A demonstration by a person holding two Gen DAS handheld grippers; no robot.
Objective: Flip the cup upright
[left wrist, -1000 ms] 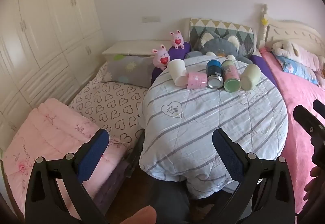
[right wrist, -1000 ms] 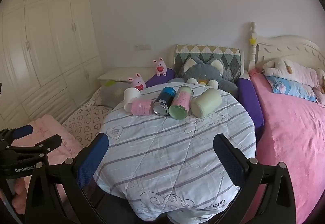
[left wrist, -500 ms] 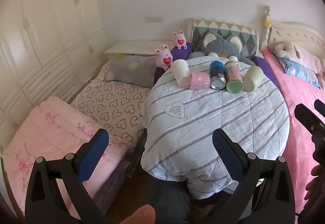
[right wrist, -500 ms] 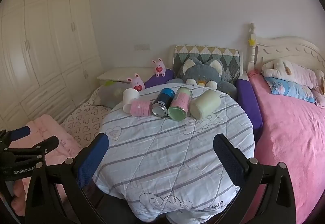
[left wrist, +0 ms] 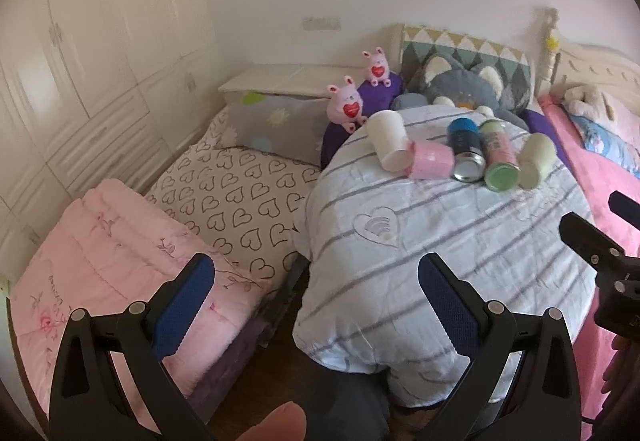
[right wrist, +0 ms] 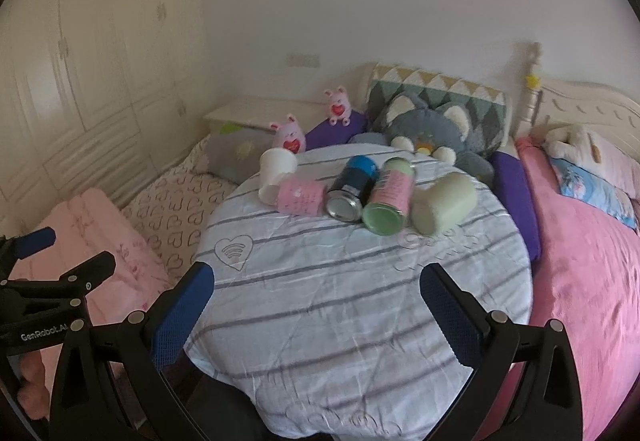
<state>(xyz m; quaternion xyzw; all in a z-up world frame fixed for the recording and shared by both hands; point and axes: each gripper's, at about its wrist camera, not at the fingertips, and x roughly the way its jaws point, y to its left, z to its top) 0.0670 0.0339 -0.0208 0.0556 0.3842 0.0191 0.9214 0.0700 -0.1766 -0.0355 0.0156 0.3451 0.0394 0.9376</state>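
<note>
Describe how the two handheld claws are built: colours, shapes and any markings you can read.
The left claw and the right claw look alike: black angular plastic frames with silver pivot screws. Each has two long fingers tipped with textured blue pads. Seen from the right wrist camera, the left claw's body carries white lettering, "GenRobot.AI" as far as it shows. No cables are visible.

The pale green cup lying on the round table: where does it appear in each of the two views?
Left wrist view: pale green cup at upper right, rightmost of the row.
Right wrist view: pale green cup right of centre, also rightmost.
Shared landmark: grey cat plush behind the row.
</note>
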